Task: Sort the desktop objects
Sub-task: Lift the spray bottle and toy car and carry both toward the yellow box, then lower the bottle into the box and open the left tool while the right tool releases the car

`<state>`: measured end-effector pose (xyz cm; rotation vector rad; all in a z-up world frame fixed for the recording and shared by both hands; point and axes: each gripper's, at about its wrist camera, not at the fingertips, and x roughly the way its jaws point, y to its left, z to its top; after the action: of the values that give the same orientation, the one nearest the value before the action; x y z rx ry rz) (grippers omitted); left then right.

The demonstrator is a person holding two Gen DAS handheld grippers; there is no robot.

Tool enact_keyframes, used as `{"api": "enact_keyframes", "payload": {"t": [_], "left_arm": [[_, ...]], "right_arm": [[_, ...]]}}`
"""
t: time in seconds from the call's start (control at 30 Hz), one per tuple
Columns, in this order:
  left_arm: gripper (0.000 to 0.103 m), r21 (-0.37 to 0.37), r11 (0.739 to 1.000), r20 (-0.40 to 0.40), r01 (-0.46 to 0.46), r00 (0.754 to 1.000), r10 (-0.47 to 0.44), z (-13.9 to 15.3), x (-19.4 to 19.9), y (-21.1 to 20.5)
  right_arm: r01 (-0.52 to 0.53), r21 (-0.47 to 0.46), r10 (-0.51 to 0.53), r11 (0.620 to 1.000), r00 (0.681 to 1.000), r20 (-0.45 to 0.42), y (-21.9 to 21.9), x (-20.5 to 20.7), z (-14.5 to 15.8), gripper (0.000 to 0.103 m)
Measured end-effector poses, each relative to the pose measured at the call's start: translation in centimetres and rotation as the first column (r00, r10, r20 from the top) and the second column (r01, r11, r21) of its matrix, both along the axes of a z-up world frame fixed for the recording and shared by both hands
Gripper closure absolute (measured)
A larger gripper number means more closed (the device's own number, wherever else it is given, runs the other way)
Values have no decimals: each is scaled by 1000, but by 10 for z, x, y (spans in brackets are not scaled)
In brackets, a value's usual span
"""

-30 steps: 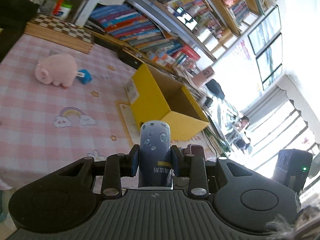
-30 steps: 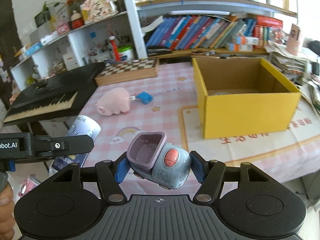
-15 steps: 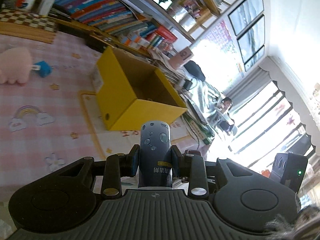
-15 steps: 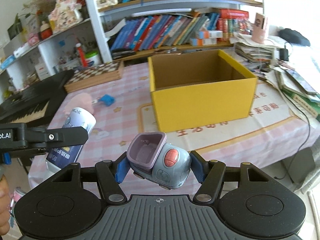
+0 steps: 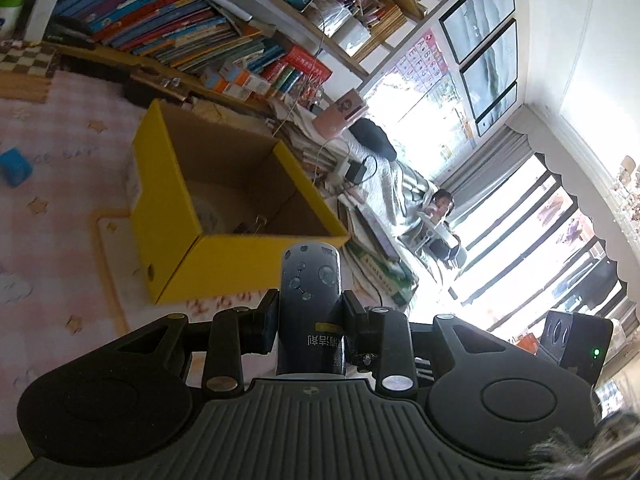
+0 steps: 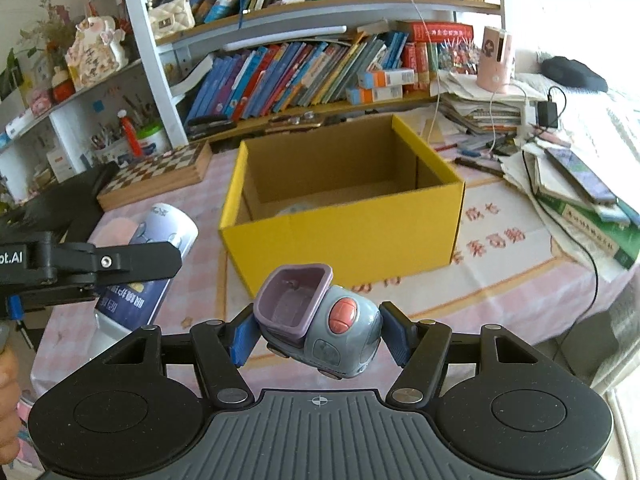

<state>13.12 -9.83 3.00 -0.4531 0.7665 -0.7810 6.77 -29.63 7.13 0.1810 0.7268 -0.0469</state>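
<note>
At the left, the left gripper (image 5: 310, 312) carries a dark blue bottle (image 5: 310, 300) printed with pale bubbles; its fingers (image 5: 264, 322) are clamped on the bottle's sides about midway along, so the far end sticks out well past the fingertips toward the yellow cardboard box (image 5: 224, 264). In the right wrist view the same bottle (image 6: 160, 240) hangs tilted over the tabletop's (image 6: 500, 292) near left edge, just left of the box (image 6: 344, 240). It is probably held this high to clear the box wall before release.

The box stands open-topped on the checked pink cloth, its brown inside holding something pale at the bottom, too dim to name. That open mouth seems to be the sorting target.

Further right, the right gripper (image 6: 320, 336) is closed on a grey toy truck (image 6: 320, 328) with a purple bucket and a red side button. The blue finger pads (image 6: 242, 338) press its two flanks, and the toy sits squarely between them, in the air in front of the box's near wall.
</note>
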Motion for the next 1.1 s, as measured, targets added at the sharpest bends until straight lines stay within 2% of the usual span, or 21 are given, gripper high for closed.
{"api": "enact_keyframes", "payload": {"t": [0.33,0.63,0.87,1.1], "left_arm": [[73,16,998,75,-68,995,66,22,50,-40],[73,82,987,118,-135,985,124,30,112,-74],[73,239,954,115,-181,981,157,13,162,-98],[73,424,891,94,-165,986,137,-13,203,-121]], "right_arm": [[-127,-36,129,991,990,61,-36,59,15,39],[-280,-142,291,949,955,61,-58,137,13,39],[-384,-228,389,895,921,-26,-62,198,-9,39],[-531,-301,498,792,847,-184,-53,252,-41,39]]}}
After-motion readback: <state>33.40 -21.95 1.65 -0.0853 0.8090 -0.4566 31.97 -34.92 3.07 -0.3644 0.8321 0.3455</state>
